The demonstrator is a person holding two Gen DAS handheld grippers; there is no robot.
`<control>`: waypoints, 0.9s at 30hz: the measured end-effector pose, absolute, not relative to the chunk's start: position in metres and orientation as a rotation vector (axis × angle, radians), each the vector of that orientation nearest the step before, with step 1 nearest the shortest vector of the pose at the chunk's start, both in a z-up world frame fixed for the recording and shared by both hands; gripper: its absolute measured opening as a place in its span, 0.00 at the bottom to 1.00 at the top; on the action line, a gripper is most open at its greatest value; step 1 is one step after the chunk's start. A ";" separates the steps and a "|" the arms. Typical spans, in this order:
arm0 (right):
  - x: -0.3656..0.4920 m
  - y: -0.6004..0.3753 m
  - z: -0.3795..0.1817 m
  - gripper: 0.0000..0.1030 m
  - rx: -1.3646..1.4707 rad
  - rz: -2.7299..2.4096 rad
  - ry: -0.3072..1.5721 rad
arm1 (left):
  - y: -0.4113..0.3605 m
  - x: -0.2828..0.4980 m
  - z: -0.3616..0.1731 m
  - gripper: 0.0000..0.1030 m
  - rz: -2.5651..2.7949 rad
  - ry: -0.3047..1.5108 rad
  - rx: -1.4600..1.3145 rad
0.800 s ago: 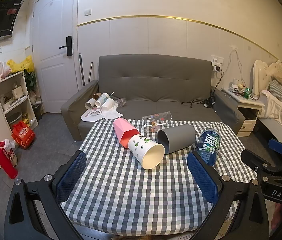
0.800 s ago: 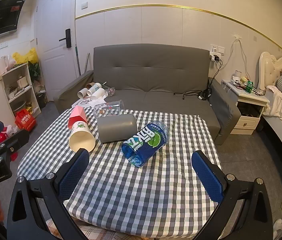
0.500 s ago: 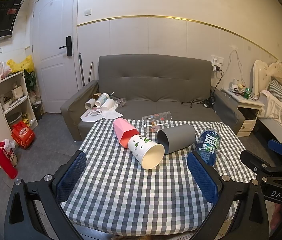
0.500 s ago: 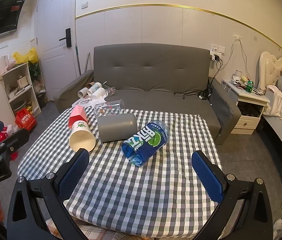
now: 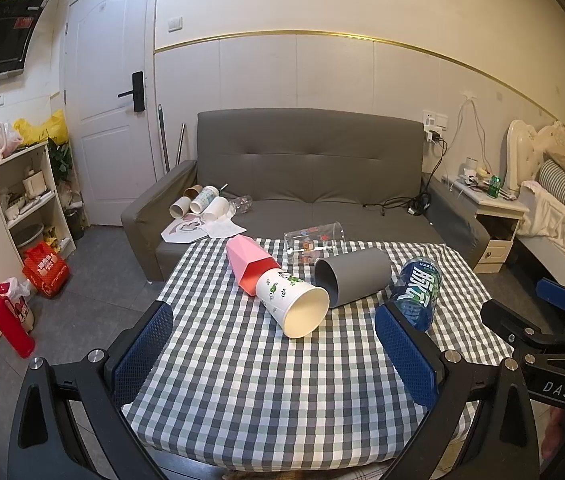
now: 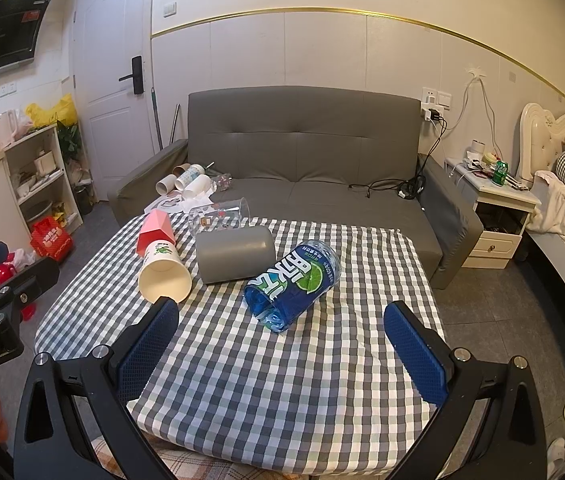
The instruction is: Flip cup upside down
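Several cups lie on their sides on a checked tablecloth [image 5: 266,392]: a pink faceted cup [image 5: 248,262], a white paper cup with green print [image 5: 292,300], a grey cup [image 5: 352,276], a clear glass cup [image 5: 314,238] and a blue printed cup [image 5: 418,288]. In the right wrist view they show as pink cup [image 6: 155,230], paper cup [image 6: 163,272], grey cup [image 6: 235,254], glass cup [image 6: 220,216], blue cup [image 6: 294,284]. My left gripper [image 5: 274,352] is open and empty above the table's near edge. My right gripper [image 6: 282,348] is open and empty, nearer the blue cup.
A grey sofa [image 5: 306,172] with paper cups and papers stands behind the table. A shelf [image 5: 30,196] and red extinguisher [image 5: 8,320] are at left. A nightstand [image 5: 490,224] and bed are at right. The right gripper's body [image 5: 542,332] shows beside the table.
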State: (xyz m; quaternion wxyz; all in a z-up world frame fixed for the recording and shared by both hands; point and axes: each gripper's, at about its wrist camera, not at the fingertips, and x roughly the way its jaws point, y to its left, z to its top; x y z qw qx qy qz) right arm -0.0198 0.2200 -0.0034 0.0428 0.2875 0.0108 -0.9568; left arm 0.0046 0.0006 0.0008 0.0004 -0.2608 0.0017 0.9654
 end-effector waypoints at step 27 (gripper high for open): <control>-0.018 0.218 -0.005 1.00 0.876 -2.923 0.040 | 0.001 0.005 -0.001 1.00 3.031 0.010 -0.820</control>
